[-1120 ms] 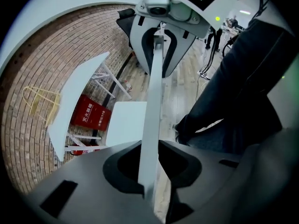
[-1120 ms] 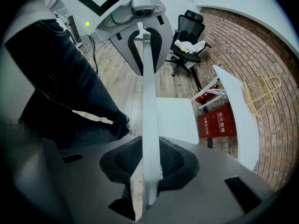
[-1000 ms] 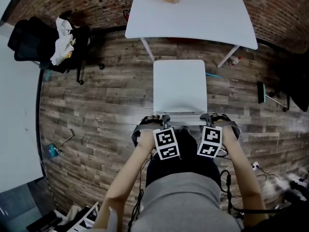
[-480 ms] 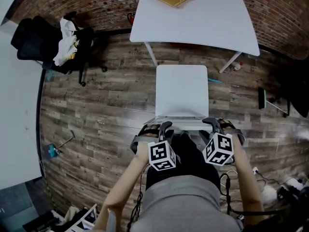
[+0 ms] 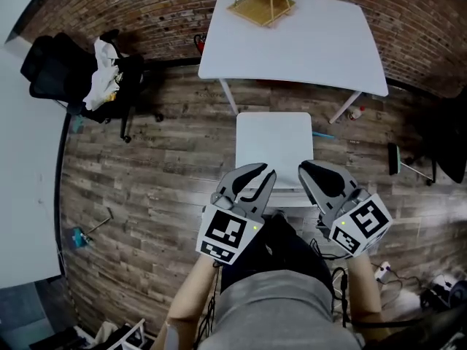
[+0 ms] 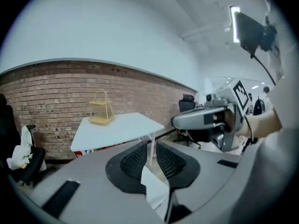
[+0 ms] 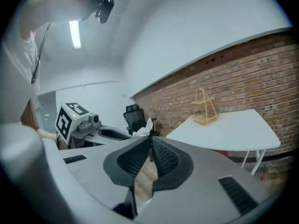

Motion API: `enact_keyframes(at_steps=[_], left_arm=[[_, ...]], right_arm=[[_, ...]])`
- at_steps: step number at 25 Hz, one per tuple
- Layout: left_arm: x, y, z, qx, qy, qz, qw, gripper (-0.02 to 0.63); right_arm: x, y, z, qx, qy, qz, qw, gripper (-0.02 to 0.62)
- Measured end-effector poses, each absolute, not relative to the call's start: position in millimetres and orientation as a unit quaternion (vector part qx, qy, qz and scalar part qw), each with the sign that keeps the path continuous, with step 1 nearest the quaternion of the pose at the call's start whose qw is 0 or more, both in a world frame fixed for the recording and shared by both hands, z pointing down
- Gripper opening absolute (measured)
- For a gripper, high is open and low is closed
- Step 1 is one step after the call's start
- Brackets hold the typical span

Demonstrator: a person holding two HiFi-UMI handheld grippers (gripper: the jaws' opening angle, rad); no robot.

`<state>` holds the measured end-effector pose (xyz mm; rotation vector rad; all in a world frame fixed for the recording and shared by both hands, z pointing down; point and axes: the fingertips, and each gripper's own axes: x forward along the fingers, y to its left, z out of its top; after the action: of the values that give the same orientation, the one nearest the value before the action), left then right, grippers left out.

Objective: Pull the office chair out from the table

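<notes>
Chair [image 5: 273, 148] stands off the worktop's [image 5: 306, 42] near edge. Left gripper [image 5: 268, 171] has just been closing, jaws narrowly apart; right gripper [image 5: 303, 167] has just closed together. Both are empty.

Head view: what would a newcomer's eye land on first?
The left gripper and right gripper loom large at bottom centre; their empty jaws have just been closing. Beyond them the white chair stands apart from the white table at the brick wall.

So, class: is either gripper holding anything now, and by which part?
Nothing is held. Both the left gripper and right gripper have just been closing with nothing between their fingers, clear of the white chair.
</notes>
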<state>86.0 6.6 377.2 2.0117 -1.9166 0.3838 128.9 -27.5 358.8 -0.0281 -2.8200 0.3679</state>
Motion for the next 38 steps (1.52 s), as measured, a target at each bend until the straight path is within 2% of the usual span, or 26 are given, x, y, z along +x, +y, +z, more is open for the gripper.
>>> enact_keyframes(at_steps=[5,9,13,38], left_arm=[[62.0,-17.5,339.1,0.668,-0.728,0.097,0.119,0.037],[48.8,-26.3,319.5,0.632,-0.766,0.074,0.089,0.034],[39.1,-23.0,309.5,0.591,-0.801,0.064,0.07,0.026],[28.1,-5.0,309.0,0.561,-0.821,0.083,0.07,0.026]], right_arm=[[112.9,-54.9,339.8,0.083,-0.984,0.134,0.082,0.017],[106.0,-73.4,329.3,0.145,-0.979,0.131,0.051,0.014],[104.4,-75.0,324.5,0.183,-0.976,0.109,0.051,0.014],[96.4,-55.0,312.9,0.206,-0.974,0.077,0.053,0.014]])
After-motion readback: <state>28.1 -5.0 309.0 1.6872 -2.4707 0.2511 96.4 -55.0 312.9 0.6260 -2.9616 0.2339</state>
